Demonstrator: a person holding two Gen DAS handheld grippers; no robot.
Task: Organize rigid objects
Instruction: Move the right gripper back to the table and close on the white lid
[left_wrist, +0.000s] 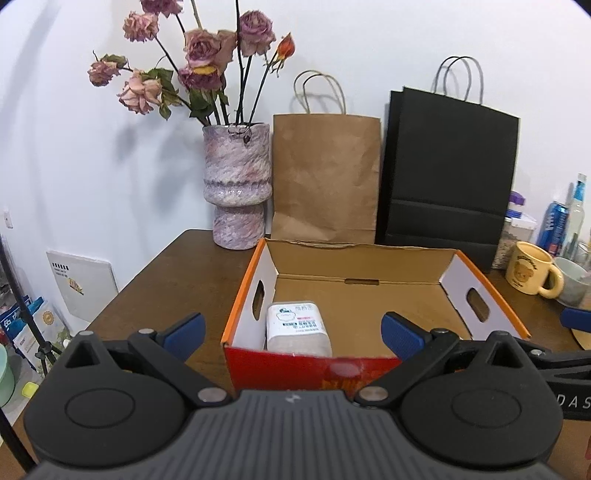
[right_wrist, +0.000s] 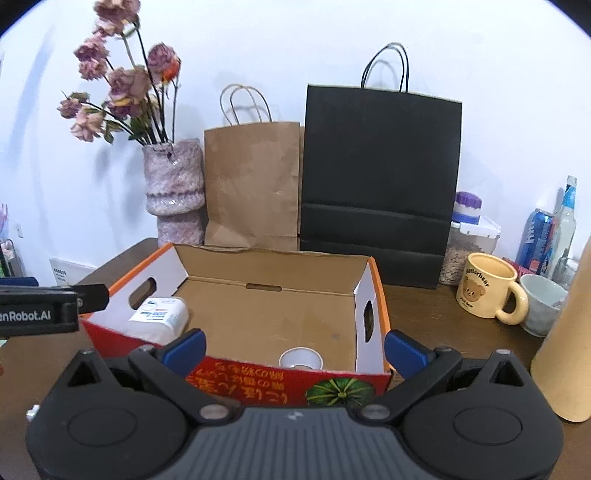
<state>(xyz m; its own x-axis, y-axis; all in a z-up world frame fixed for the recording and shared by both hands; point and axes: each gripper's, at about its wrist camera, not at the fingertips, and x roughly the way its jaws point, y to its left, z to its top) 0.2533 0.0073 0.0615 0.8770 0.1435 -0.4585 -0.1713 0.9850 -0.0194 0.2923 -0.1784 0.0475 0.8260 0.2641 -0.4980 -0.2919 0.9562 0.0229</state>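
Box (right_wrist: 273, 317) on the table (right_wrist: 424, 314) already holds a white container (right_wrist: 159, 314) and cup (right_wrist: 300, 359). Both hand-held grippers, left (left_wrist: 291, 330) and right (right_wrist: 295, 349), gape empty; next, the right should approach the bear mug (right_wrist: 487, 290) squarely.

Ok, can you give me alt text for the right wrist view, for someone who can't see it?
The open right tool hovers empty at the near wall of an open cardboard box holding a white labelled container at its left and a small white cup near the front. Behind stand two paper bags and a vase of dried roses; a bear mug sits right.
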